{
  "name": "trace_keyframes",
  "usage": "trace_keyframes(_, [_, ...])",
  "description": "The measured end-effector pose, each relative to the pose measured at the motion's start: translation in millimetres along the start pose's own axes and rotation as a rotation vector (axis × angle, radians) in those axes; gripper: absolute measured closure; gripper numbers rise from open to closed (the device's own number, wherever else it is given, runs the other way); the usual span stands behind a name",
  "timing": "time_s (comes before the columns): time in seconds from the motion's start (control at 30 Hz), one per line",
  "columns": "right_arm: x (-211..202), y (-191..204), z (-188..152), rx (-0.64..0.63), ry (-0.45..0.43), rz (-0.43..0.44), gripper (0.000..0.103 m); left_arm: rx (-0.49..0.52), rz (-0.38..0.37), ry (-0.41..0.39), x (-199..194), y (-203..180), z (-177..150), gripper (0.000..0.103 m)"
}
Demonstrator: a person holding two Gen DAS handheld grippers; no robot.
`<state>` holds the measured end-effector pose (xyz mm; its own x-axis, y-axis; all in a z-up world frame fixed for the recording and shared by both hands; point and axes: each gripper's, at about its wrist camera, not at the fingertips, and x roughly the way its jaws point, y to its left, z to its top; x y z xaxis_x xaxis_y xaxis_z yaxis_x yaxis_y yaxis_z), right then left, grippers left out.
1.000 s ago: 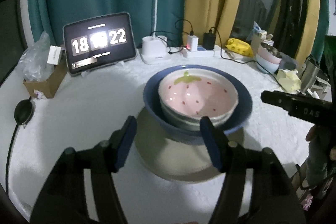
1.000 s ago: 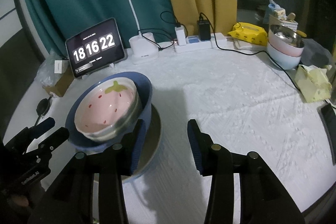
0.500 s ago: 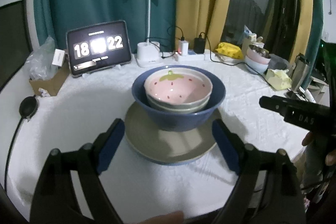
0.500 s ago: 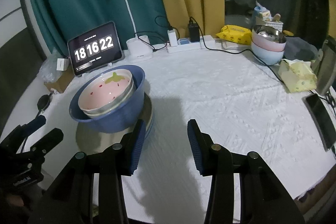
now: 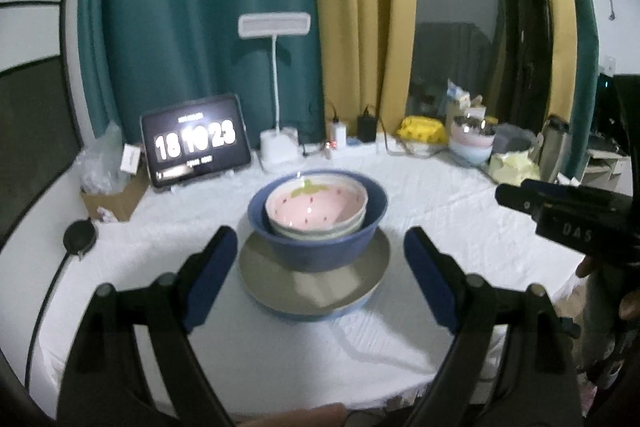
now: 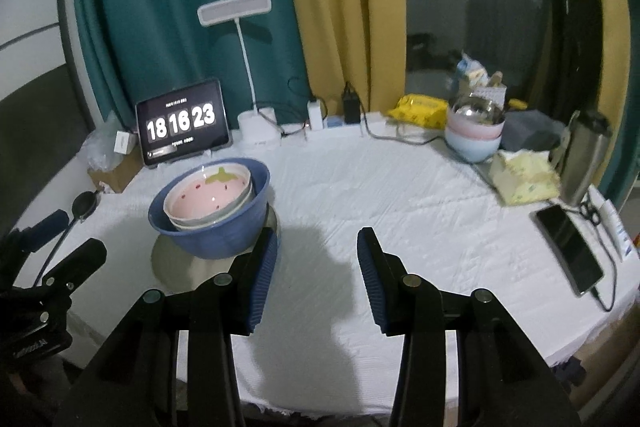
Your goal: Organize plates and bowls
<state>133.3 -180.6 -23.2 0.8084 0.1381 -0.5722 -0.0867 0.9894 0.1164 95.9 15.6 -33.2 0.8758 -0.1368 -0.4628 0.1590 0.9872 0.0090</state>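
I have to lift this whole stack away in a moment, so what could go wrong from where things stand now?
1. The strawberry bowl sits tilted inside the blue bowl, so a jolt might rattle or tip it.
2. The blue bowl rests on the plate and seems off-centre in the right view; lifting by the plate could let it slide.
3. Both the left gripper and right gripper are open and hold nothing, so nothing steadies the stack.

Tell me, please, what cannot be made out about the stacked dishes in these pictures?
- Bowl under the strawberry bowl: only its rim shows in both views; the blue bowl hides the rest.
- Plate: its middle is covered by the blue bowl; in the right wrist view a right gripper finger hides its near edge.
- Left wrist view: blurred detail.
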Motion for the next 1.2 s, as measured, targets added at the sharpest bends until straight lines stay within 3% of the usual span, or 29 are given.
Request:
trace_keyframes(0.23, [-33.0,0.4,3.1,-0.036,-0.078,-0.013,0.053,0.032,0.015,-0.084,-24.3,-11.1,10.3,0.016])
trace_keyframes(0.4, [-55.3,2.8,4.2,-0.065,-0.146,-0.051,0.047,0.01,-0.036,-0.109,-41.7,-17.9,18.0,0.016])
trace_keyframes(0.77, [-94.7,1.7,13.0,-0.078,-0.26,-0.072,0.031,0.009,0.032,-0.201,-74.7,-22.8,31.0,0.016])
trace_keyframes(1.2, [-125.1,4.9,23.9,-0.073,-0.323,-0.075,0.03,-0.016,0.097,-0.213,-87.1,-13.7,40.8,0.016])
